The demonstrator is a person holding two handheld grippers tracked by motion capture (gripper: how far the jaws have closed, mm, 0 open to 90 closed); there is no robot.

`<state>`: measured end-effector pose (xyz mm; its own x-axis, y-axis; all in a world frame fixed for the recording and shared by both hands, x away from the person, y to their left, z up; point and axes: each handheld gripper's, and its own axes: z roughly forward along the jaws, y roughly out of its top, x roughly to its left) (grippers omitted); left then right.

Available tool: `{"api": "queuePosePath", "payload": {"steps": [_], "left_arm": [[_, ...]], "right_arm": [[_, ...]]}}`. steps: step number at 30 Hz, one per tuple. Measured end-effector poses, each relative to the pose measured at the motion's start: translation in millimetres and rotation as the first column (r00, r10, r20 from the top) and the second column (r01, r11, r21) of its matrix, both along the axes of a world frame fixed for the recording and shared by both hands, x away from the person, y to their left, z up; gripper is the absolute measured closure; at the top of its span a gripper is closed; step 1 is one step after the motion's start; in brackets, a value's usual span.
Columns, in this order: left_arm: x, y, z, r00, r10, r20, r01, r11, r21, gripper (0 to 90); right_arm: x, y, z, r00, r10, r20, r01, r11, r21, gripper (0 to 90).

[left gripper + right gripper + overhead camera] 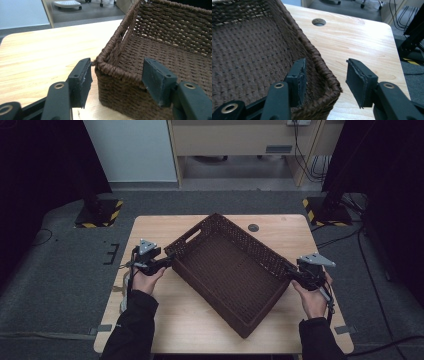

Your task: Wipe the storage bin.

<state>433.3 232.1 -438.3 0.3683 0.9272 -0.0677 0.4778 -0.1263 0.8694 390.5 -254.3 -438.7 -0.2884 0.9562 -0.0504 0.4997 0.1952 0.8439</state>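
A dark brown woven basket [230, 270] lies empty and turned at an angle on the wooden table [200, 325]. At its left corner my left gripper [167, 262] is open. In the left gripper view that gripper [117, 63] straddles the basket's corner rim [117, 71], one jaw outside and one over the inside, with a gap at each pad. My right gripper [291, 272] is at the basket's right corner. In the right gripper view it [325, 62] stands open around the rim [319, 61], its left jaw inside near the wall and its right jaw well clear outside.
A handle slot [189, 238] is cut in the basket's left end wall. A round cable hole [253, 227] sits in the table beyond the basket. Bare tabletop lies left of the basket and along the near edge. Stands with striped bases stand on the floor behind.
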Motion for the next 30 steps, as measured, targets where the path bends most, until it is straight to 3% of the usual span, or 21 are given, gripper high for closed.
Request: {"api": "queuePosePath", "payload": {"steps": [5, 10, 14, 20, 25, 30], "left_arm": [[13.5, -3.8, -5.7, 0.9999, -0.001, -0.016, 0.002, 0.9998, 0.021, 42.2], [18.4, -5.5, -9.4, 0.9996, 0.000, -0.029, 0.000, 1.0000, 0.000, 42.9], [10.3, -4.1, -9.3, 0.9996, 0.004, -0.026, -0.004, 0.9999, -0.010, 43.2], [-15.9, -3.8, -7.8, 0.9992, 0.013, -0.038, -0.015, 0.9992, -0.036, 41.9], [-36.2, -4.7, -7.6, 0.9994, 0.020, -0.029, -0.021, 0.9986, -0.049, 40.8], [-37.9, -3.1, -7.0, 0.9997, 0.004, -0.023, -0.005, 0.9989, -0.047, 40.4]], "right_arm": [[-5.9, 4.2, 6.0, 0.9996, 0.026, 0.009, -0.026, 1.000, 0.015, 47.9], [-10.5, 8.6, 8.8, 0.9986, 0.052, 0.002, -0.052, 0.998, 0.031, 46.2], [-14.7, 10.9, 11.7, 0.9981, 0.062, 0.004, -0.062, 0.997, 0.048, 44.2], [-22.7, 15.1, 16.4, 0.9970, 0.076, 0.013, -0.077, 0.996, 0.054, 42.2], [-26.8, 18.0, 13.1, 0.9971, 0.076, -0.006, -0.076, 0.996, 0.052, 41.4], [-26.9, 20.3, 7.2, 0.9975, 0.067, -0.023, -0.066, 0.997, 0.033, 40.5]]}}
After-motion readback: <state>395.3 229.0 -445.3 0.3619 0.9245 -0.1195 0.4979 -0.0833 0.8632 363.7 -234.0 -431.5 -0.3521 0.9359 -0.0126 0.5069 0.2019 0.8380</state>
